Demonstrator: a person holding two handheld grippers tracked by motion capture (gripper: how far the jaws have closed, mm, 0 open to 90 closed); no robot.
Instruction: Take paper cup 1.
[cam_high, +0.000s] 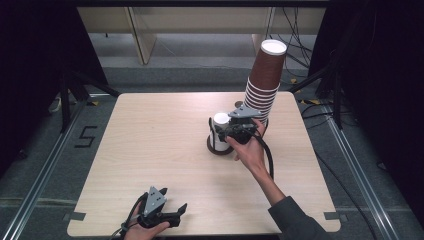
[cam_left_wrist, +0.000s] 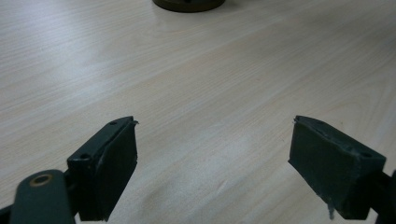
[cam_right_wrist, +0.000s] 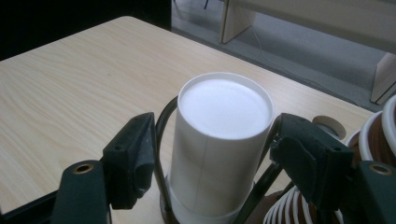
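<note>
— Two grippers on my screens. Starting at the left: the left gripper (cam_high: 172, 212) sits at the near edge of the wooden table (cam_high: 150, 145), jaws spread apart with bare tabletop between them.

— And the middle?

— I see a white paper cup (cam_high: 220, 131) standing upside down in a dark wire holder (cam_high: 219, 148) near the table's centre. The right gripper (cam_high: 223, 132) is at it from the right. In the right gripper view the white paper cup (cam_right_wrist: 219, 140) stands between the two jaws; whether the pads press on it I cannot tell.

— Further right?

— I make out a tall stack of brown paper cups (cam_high: 264, 80), also upside down, just behind the person's right hand (cam_high: 250, 150).
</note>
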